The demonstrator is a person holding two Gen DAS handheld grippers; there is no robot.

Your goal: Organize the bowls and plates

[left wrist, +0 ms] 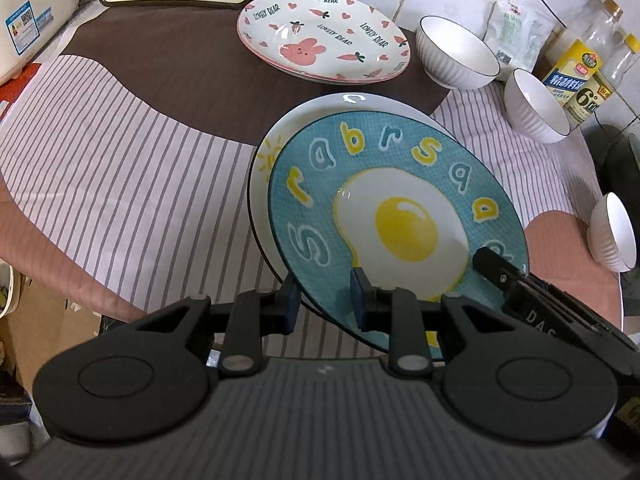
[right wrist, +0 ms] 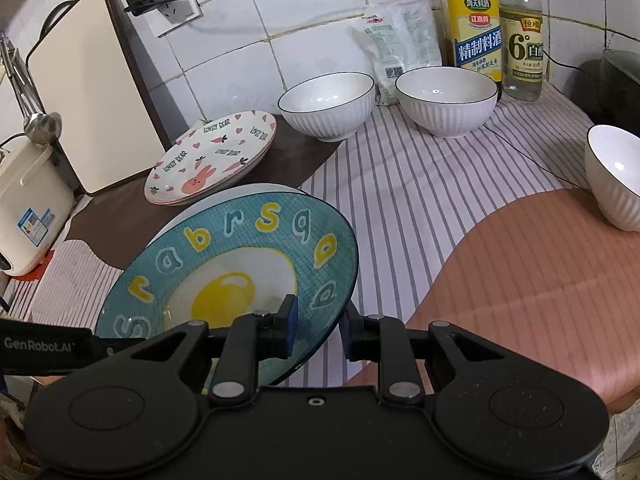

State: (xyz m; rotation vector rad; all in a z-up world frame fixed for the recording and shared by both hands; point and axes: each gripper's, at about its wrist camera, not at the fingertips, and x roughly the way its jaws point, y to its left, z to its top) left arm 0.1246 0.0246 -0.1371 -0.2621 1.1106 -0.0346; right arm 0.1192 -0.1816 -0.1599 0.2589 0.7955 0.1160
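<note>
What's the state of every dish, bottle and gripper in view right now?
Fried-egg plate: tilted, held at its rim over a white plate.
White plate: under it, mostly hidden.
Left gripper: shut on the fried-egg plate.
Right gripper: shut on the fried-egg plate.
Bunny plates: stacked, flat.
Three white bowls: upright, apart, empty.
Cooking wine bottle: upright.
Vinegar bottle: upright.

A home kitchen — tiled wall, condiment bottles, cloth-covered table
</note>
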